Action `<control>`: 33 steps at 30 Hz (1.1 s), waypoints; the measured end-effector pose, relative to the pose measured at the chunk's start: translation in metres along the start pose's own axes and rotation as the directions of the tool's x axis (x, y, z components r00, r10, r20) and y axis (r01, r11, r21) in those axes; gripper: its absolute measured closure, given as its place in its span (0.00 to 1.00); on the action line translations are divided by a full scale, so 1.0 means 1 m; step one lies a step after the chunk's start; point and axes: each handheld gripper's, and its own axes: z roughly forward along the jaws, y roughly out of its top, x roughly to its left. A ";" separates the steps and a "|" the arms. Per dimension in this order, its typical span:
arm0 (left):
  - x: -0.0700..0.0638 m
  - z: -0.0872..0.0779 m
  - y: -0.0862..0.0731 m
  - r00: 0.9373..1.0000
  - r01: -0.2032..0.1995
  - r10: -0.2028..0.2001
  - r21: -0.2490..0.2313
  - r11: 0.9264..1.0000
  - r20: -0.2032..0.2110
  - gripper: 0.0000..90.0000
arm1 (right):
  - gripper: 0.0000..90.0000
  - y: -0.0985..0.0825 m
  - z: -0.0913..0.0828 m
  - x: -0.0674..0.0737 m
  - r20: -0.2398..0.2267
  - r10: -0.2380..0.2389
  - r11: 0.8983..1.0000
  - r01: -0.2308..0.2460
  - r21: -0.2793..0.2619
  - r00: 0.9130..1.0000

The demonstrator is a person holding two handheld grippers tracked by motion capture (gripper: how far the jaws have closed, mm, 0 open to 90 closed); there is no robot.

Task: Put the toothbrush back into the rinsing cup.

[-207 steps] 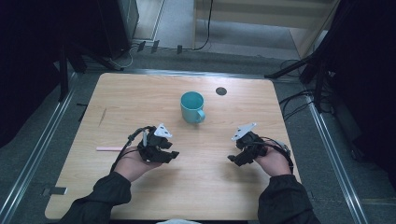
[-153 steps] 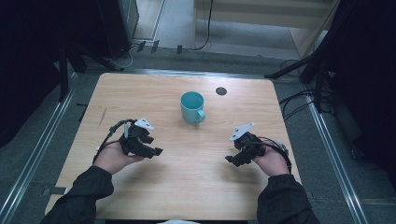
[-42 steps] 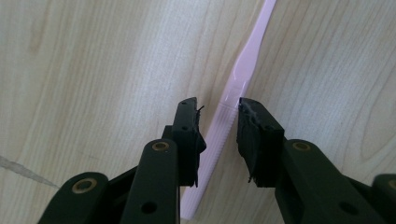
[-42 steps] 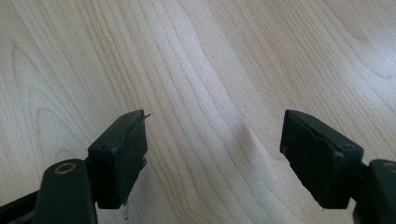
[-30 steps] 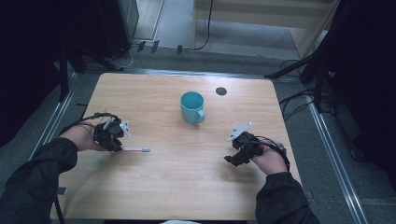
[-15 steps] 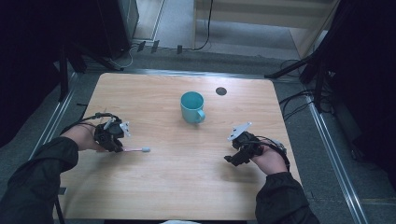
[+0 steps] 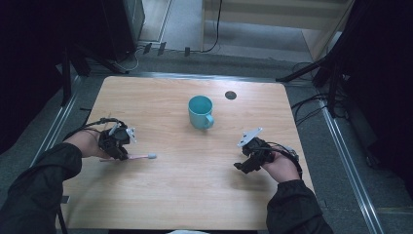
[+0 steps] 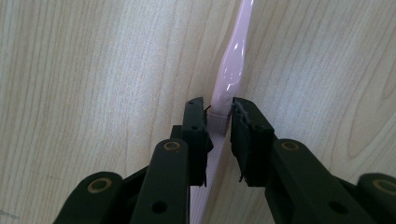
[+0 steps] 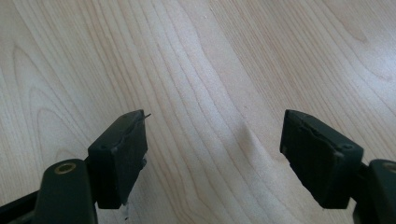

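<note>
A pink toothbrush [image 7: 139, 157] lies on the wooden table [image 7: 195, 195] at the left, its pale head [image 7: 152, 156] pointing right. My left gripper [image 7: 118, 149] sits over its handle end. In the left gripper view the pink handle [image 8: 229, 74] runs between the two black jaws, which are closed against it on both sides. My left gripper [image 8: 219, 126] is shut on the toothbrush. A teal mug [image 7: 200, 111] stands upright at the table's middle back. My right gripper [image 7: 242, 167] hovers low at the right, jaws wide apart over bare wood [image 9: 212, 135], holding nothing.
A small dark round hole [image 7: 231, 95] sits in the tabletop right of the mug. Metal rails [image 7: 346, 161] run along both table sides. Cables lie on the floor at the back and right. Both sleeves enter from the bottom.
Over the earlier frames my left hand moved from the table's middle to the left edge, onto the toothbrush. In the last second almost nothing has moved. The right gripper has stayed put.
</note>
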 end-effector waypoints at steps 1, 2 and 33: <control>0.000 0.000 0.000 1.000 0.000 0.000 0.000 1.000 -0.001 0.83 | 0.26 0.000 0.000 0.000 0.000 0.002 1.000 -0.002 0.000 1.000; 0.000 0.000 0.000 1.000 0.001 -0.001 0.000 1.000 -0.001 0.83 | 0.26 0.000 0.000 0.000 0.000 0.002 1.000 -0.002 0.000 1.000; 0.000 0.005 -0.003 0.993 0.112 -0.112 0.000 0.994 0.032 0.87 | 0.26 0.000 0.000 0.000 0.003 -0.004 1.000 0.004 0.002 1.000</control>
